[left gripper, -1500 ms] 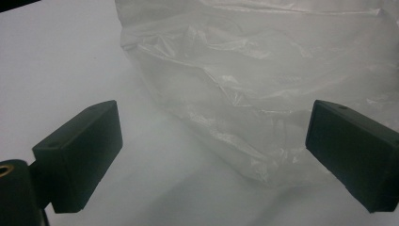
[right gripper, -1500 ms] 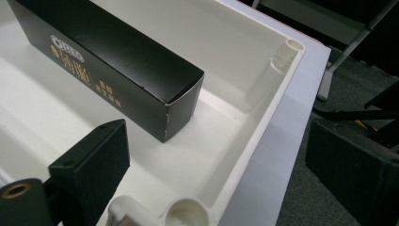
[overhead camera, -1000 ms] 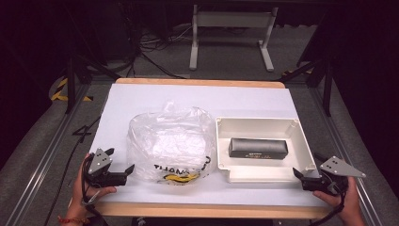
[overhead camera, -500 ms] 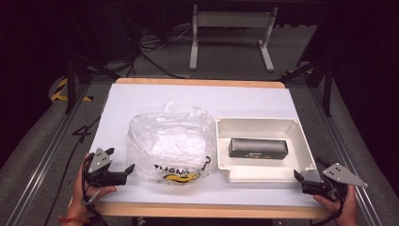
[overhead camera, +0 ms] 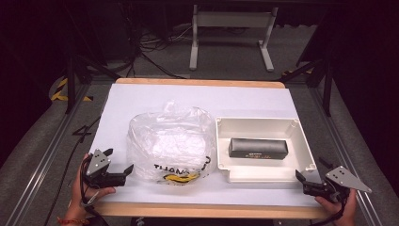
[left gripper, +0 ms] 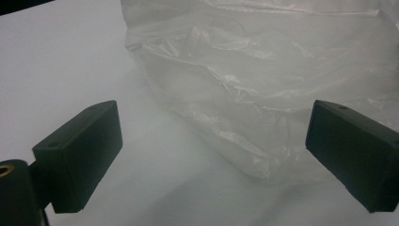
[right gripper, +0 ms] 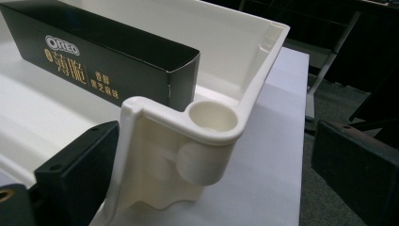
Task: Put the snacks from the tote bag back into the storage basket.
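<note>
oreo box lies in the white tray on our desk, plastic bag beside. we hold left tool and right tool wide, both empty; its jaws just opened. bagging looks not yet begun.

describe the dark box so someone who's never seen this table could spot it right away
On the white table, look right of the crumpled clear plastic bag to the shallow cream tray. The long black box lies flat inside it, the only dark item there, with Oreo lettering on its side.

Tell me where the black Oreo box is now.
In the high view, the black Oreo box lies inside the white tray, right of the plastic bag.
</note>
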A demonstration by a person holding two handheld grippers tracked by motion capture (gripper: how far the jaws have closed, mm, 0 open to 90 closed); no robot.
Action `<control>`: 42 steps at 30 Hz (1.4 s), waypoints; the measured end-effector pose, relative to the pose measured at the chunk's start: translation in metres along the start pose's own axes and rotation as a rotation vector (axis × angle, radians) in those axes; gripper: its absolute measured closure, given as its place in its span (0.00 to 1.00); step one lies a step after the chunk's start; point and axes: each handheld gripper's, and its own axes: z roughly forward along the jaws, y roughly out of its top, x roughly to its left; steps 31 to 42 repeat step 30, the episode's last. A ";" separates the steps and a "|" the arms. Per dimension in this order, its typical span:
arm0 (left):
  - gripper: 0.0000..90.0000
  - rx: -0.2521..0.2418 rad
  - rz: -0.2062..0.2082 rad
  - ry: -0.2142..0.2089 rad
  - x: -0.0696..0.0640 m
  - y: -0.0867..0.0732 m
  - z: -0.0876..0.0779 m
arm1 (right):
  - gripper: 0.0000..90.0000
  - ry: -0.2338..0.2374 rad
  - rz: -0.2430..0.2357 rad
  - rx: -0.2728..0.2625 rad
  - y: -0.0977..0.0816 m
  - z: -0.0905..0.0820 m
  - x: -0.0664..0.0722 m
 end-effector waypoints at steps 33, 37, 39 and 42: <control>0.05 0.012 -0.013 0.007 0.001 0.001 0.003 | 0.04 0.026 0.034 -0.017 -0.001 -0.002 -0.004; 0.05 0.012 -0.013 0.007 0.001 0.001 0.003 | 0.04 0.026 0.034 -0.017 -0.001 -0.002 -0.004; 0.05 0.012 -0.013 0.007 0.001 0.001 0.003 | 0.04 0.026 0.034 -0.017 -0.001 -0.002 -0.004; 0.05 0.012 -0.013 0.007 0.001 0.001 0.003 | 0.04 0.026 0.034 -0.017 -0.001 -0.002 -0.004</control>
